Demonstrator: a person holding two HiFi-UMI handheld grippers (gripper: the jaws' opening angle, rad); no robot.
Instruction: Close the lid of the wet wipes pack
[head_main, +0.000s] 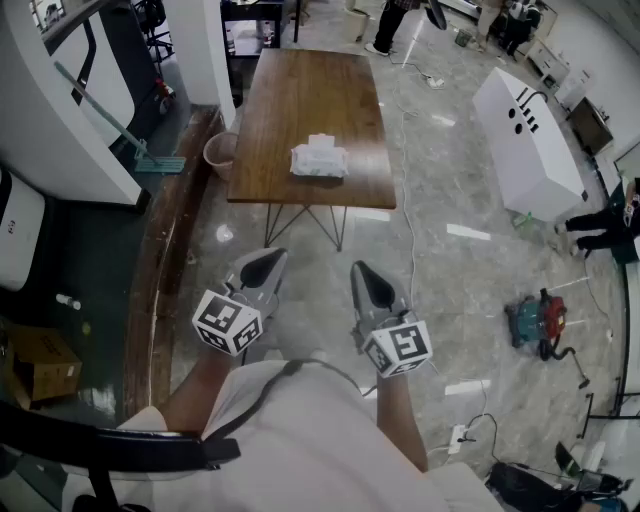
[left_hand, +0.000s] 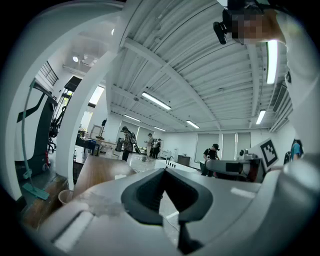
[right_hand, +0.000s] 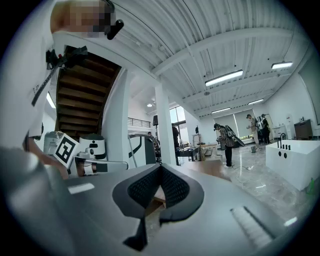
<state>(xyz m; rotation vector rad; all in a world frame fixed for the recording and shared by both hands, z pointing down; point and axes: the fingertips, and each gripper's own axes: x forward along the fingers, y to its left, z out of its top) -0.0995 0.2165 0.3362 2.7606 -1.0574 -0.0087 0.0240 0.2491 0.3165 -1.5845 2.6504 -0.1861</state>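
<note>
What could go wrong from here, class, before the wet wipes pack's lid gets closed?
The white wet wipes pack lies toward the brown wooden table's near edge; a careless push might slide it off.
A thin white cable trails beside the table; stepping closer, the person might trip on it.

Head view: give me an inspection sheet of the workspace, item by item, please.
Surface: wooden table, ahead of both grippers.
Job's things: wet wipes pack near the table's front edge; lid state too small to tell.
Clutter: nothing seen on the table besides the pack.
Grippers: left gripper and right gripper short of the table, jaws shut, empty.
Cables: white cable on the floor right of the table; power strip.
Surroundings: bucket, mop, white cabinet, power tool.
</note>
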